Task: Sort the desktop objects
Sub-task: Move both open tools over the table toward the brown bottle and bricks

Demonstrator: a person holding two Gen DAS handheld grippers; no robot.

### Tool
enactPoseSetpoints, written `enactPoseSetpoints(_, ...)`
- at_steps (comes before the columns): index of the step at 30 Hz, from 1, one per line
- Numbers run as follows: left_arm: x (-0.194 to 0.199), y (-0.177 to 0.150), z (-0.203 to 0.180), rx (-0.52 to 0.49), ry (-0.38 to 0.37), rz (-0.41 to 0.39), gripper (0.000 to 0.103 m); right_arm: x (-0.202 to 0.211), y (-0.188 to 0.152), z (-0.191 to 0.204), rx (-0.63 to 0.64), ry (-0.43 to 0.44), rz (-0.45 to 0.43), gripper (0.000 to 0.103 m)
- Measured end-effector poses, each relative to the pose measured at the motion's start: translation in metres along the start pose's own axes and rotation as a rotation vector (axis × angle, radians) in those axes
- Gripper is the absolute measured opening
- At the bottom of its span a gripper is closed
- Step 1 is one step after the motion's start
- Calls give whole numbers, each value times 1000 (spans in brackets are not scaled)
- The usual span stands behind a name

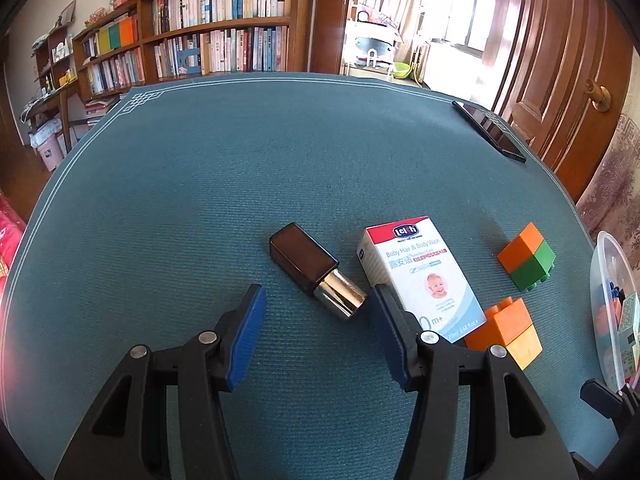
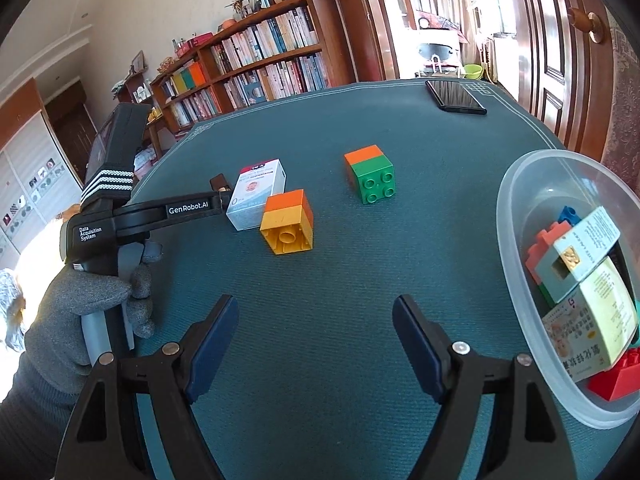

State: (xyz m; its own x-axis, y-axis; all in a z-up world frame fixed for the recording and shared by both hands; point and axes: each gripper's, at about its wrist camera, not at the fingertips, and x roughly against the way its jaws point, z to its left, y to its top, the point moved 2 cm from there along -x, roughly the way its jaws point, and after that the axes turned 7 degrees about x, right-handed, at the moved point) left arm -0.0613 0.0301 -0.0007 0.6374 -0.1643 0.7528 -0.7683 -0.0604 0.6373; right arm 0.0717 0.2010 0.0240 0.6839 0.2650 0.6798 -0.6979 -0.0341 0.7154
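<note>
**Both grippers spread over the bench, bottle lying ahead of the left one**

The left gripper [image 1: 318, 306] hangs low over the teal bench mat [image 1: 240, 184] with its jaws spread wide and nothing between the pads. Just ahead of them lies a brown bottle with a shiny metal cap [image 1: 316, 270], on its side, cap end pointing toward the gripper's right finger and seemingly just short of it; contact is hard to judge from this angle. Beside the bottle, to its right, a baby wash box [image 1: 420, 280] lies flat, its near corner hidden behind that same finger. An orange-and-yellow block [image 1: 506, 330] sits at the box's near right corner, and an orange-and-green block [image 1: 528, 256] stands apart farther right.

The right gripper [image 2: 316, 326] hovers over bare mat, jaws likewise spread and empty. A gloved hand [image 2: 80, 300] grips the left tool's handle at the left of that view. At the right edge, a clear plastic bowl [image 2: 516, 184] holds several building bricks and small cartons. A dark smartphone [image 2: 456, 97] lies near the far edge of the bench, well apart from the rest.
</note>
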Motion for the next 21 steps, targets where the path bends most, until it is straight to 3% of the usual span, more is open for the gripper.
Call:
enactPoseSetpoints(5, -2, 5, 3, -34, -31, -3, 58, -7, 0, 0, -4, 4, 13, 82)
enactPoseSetpoints(14, -8, 11, -4, -215, -75, -17, 58, -13, -3, -2, -17, 7, 34, 82)
enactPoseSetpoints(21, -18, 19, 2, -213, -123, 6, 58, -15, -4, 0, -17, 1, 41, 82)
